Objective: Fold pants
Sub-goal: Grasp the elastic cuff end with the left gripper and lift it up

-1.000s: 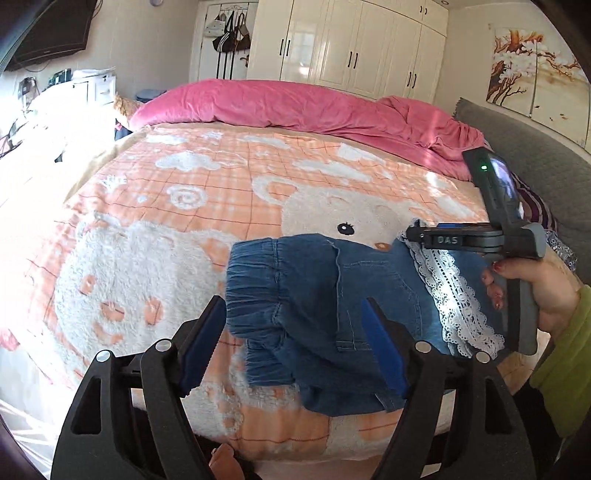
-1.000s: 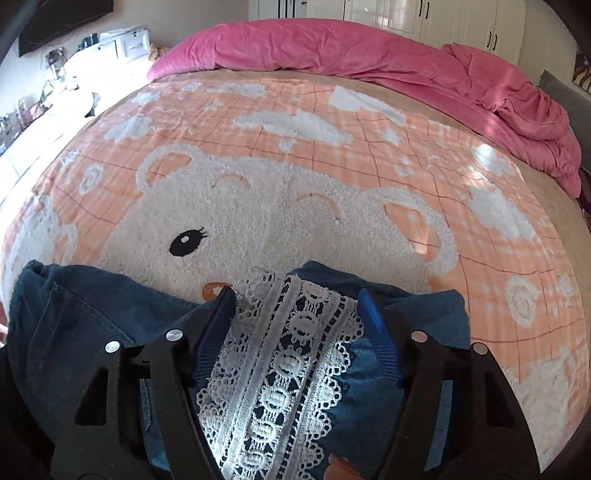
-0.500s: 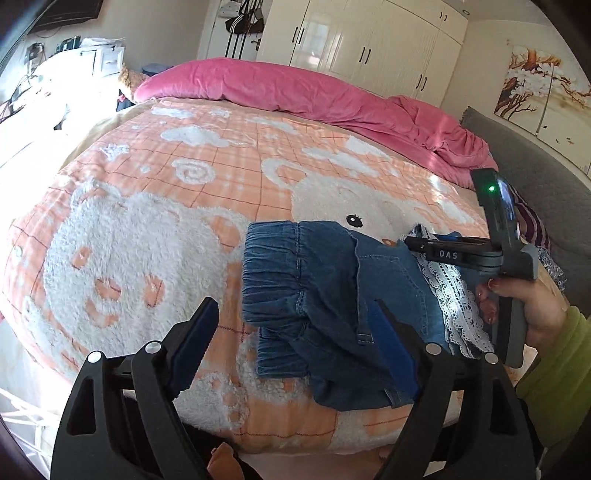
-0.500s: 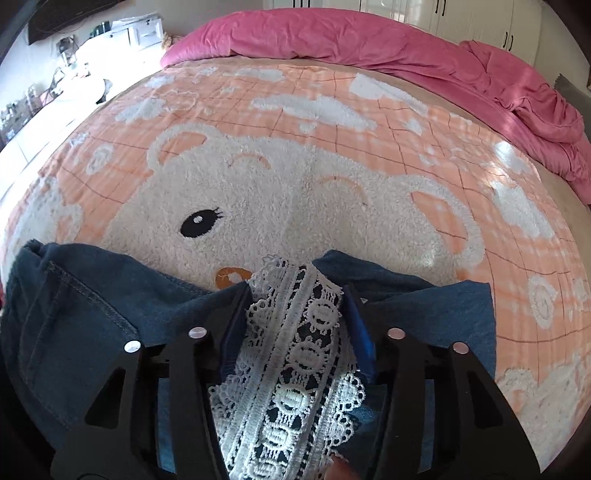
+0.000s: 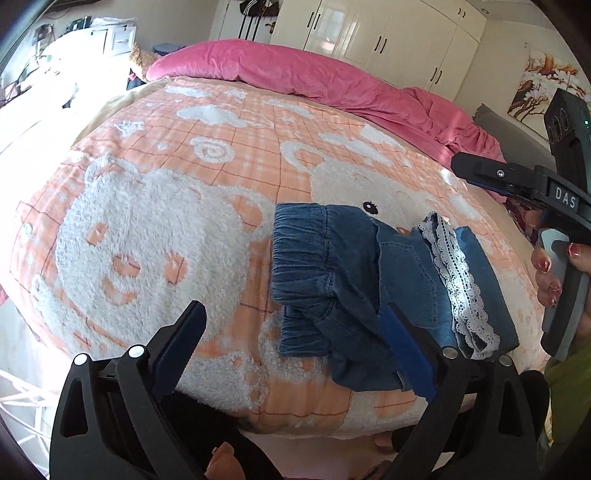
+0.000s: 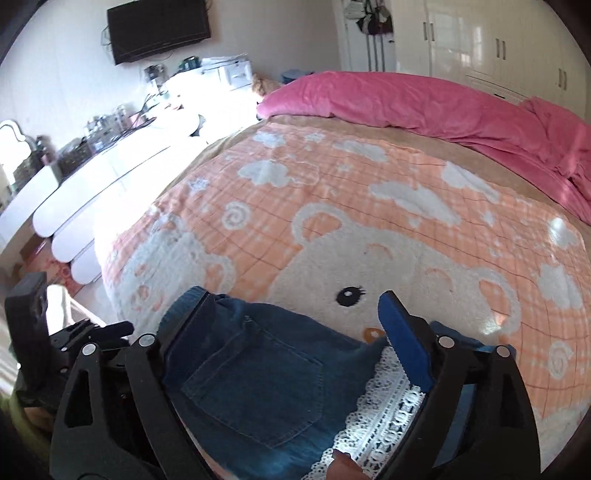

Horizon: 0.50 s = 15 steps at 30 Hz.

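Note:
The small blue denim pants (image 5: pixel 351 280) lie folded near the bed's front edge, elastic waistband to the left and white lace trim (image 5: pixel 458 280) across the cuff end on the right. My left gripper (image 5: pixel 295 354) is open and empty, low in front of the pants. My right gripper (image 6: pixel 295 332) is open and empty, held above the pants (image 6: pixel 258 373), with the lace trim (image 6: pixel 380 417) under its right finger. In the left wrist view the right gripper (image 5: pixel 476 168) hangs in the air to the right of the pants.
The bed carries an orange-and-white bear blanket (image 5: pixel 184 206) with a pink duvet (image 5: pixel 295 77) bunched at the far side. White wardrobes (image 5: pixel 388 33) stand behind, a white dresser (image 6: pixel 110 173) to the left, a TV (image 6: pixel 159 27) on the wall.
My right gripper opened, let go of the lace cuff and lifted up and back, turning left. My left gripper drew back and left from the pants, still open.

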Motion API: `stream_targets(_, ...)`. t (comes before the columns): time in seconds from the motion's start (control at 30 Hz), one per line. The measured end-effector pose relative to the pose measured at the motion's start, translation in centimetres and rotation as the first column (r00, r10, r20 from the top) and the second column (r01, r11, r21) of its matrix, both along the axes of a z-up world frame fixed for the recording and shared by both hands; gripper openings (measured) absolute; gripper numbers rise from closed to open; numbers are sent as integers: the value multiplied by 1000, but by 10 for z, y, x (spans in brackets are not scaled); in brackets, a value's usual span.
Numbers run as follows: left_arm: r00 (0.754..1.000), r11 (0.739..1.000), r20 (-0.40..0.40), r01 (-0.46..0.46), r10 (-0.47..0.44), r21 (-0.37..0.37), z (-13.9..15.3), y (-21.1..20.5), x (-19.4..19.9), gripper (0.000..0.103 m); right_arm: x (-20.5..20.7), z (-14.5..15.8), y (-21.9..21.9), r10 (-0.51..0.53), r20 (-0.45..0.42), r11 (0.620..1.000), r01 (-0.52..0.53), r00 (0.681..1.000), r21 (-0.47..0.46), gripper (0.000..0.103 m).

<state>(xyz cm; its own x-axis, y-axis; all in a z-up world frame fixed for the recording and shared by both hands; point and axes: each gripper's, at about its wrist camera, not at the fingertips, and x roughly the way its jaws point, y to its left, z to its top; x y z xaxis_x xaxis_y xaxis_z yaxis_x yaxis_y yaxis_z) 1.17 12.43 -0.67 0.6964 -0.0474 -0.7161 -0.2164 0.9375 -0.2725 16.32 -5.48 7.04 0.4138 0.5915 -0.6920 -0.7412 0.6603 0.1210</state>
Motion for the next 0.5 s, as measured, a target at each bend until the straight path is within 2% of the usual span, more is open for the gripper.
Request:
stream_targets(0.1, 1000, 997, 0, -22, 23, -72, -6, 7, -1, 95, -8, -6, 30, 97, -6, 993, -97, 995, -61, 86)
stream_targets(0.27, 1000, 987, -15, -15, 13, -159, -20, 9, 4, 95, -11, -26, 65, 172, -33, 972, -175, 984, -156, 88)
stream_targets(0.4, 1000, 964, -12, -4, 1, -264, -31, 9, 7, 94, -7, -44, 85, 209, -100, 955, -225, 973, -194, 88)
stream_targets(0.5, 1000, 949, -10, 3, -6, -316, -38, 8, 10, 93, -2, -58, 96, 203, -144, 946, -232, 968, -228, 88)
